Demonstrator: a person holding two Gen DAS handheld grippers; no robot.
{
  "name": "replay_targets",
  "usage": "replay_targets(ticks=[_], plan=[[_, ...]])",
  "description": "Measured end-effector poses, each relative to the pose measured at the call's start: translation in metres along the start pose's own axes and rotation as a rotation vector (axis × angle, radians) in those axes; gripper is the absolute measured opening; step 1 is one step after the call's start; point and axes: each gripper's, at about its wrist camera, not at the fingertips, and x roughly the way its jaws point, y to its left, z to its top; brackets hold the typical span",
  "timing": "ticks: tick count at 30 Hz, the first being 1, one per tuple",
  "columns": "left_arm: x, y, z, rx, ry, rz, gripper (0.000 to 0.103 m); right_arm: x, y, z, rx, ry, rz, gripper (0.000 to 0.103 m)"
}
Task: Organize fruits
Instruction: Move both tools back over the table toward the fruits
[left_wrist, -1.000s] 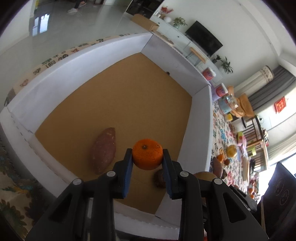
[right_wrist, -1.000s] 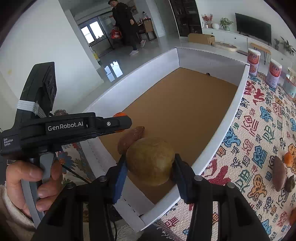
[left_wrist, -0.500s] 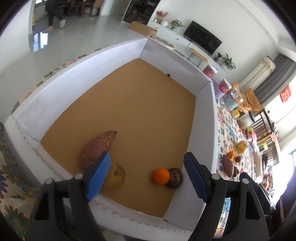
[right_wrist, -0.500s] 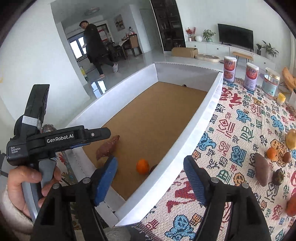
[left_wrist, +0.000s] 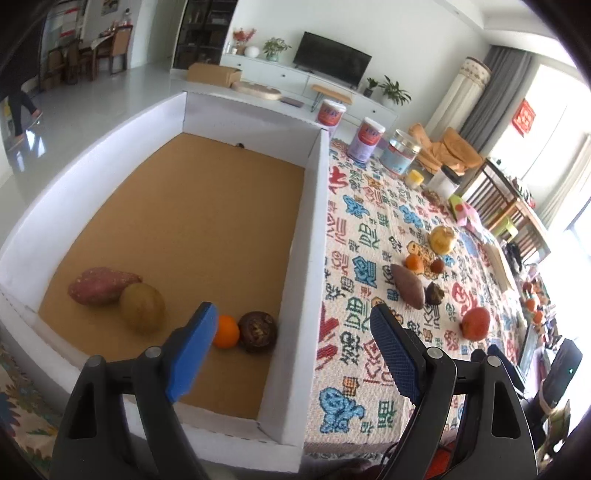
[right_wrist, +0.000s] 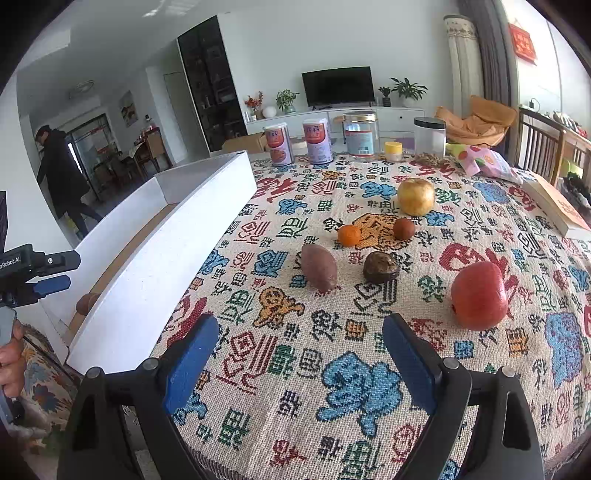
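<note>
Both fruits have left the grippers since a second ago: the orange (left_wrist: 226, 331) and the yellow-green fruit (left_wrist: 142, 307) now lie in the white box (left_wrist: 313, 206), near a sweet potato (left_wrist: 99, 285) and a dark round fruit (left_wrist: 257, 331). Left gripper (left_wrist: 291, 345) and right gripper (right_wrist: 297, 354) have just been opening, fingers spread wide, nothing between them. On the patterned cloth (right_wrist: 332, 384) wait a red apple (right_wrist: 479, 296), another sweet potato (right_wrist: 318, 267), a small orange (right_wrist: 349, 235) and what may be a passion fruit (right_wrist: 381, 267).

woven cloth (right_wrist: 362, 384) under a matt cardboard box (left_wrist: 314, 236)
</note>
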Motion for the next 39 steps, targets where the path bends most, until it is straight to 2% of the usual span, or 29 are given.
replay_targets(ticks=[4, 8, 10, 13, 16, 19, 21, 24, 27, 30, 32, 34, 37, 39], plan=[[0.005, -0.054, -0.011, 0.118, 0.029, -0.113, 0.089, -0.018, -0.043, -0.01, 0.117, -0.046, -0.056, 0.09], [0.018, -0.119, -0.031, 0.279, 0.105, -0.227, 0.093, -0.034, -0.079, -0.017, 0.211, -0.095, -0.124, 0.09], [0.032, -0.147, -0.046, 0.362, 0.146, -0.253, 0.093, -0.041, -0.098, -0.021, 0.268, -0.114, -0.15, 0.09], [0.06, -0.173, -0.07, 0.441, 0.209, -0.245, 0.093, -0.052, -0.126, -0.029, 0.389, -0.145, -0.159, 0.09], [0.088, -0.176, -0.087, 0.454, 0.25, -0.19, 0.093, -0.063, -0.147, -0.035, 0.477, -0.177, -0.183, 0.091], [0.109, -0.173, -0.091, 0.47, 0.245, -0.129, 0.093, -0.074, -0.161, -0.041, 0.521, -0.202, -0.227, 0.093], [0.122, -0.174, -0.09, 0.486, 0.216, -0.093, 0.093, -0.074, -0.174, -0.047, 0.582, -0.199, -0.225, 0.095], [0.143, -0.176, -0.085, 0.51, 0.172, -0.027, 0.093, -0.059, -0.188, -0.052, 0.646, -0.114, -0.229, 0.095], [0.156, -0.174, -0.079, 0.533, 0.154, -0.002, 0.093, -0.04, -0.19, -0.052, 0.644, -0.013, -0.232, 0.095], [0.166, -0.168, -0.072, 0.541, 0.135, 0.03, 0.093, -0.03, -0.18, -0.048, 0.573, 0.039, -0.253, 0.095], [0.175, -0.159, -0.068, 0.496, 0.15, 0.027, 0.097, -0.02, -0.169, -0.045, 0.51, 0.087, -0.279, 0.095], [0.176, -0.153, -0.065, 0.45, 0.115, 0.02, 0.098, -0.006, -0.162, -0.041, 0.457, 0.152, -0.309, 0.095], [0.18, -0.157, -0.067, 0.467, 0.102, 0.04, 0.102, 0.017, -0.157, -0.039, 0.403, 0.248, -0.338, 0.095], [0.181, -0.158, -0.067, 0.463, 0.1, 0.044, 0.103, 0.023, -0.154, -0.037, 0.383, 0.259, -0.371, 0.095]])
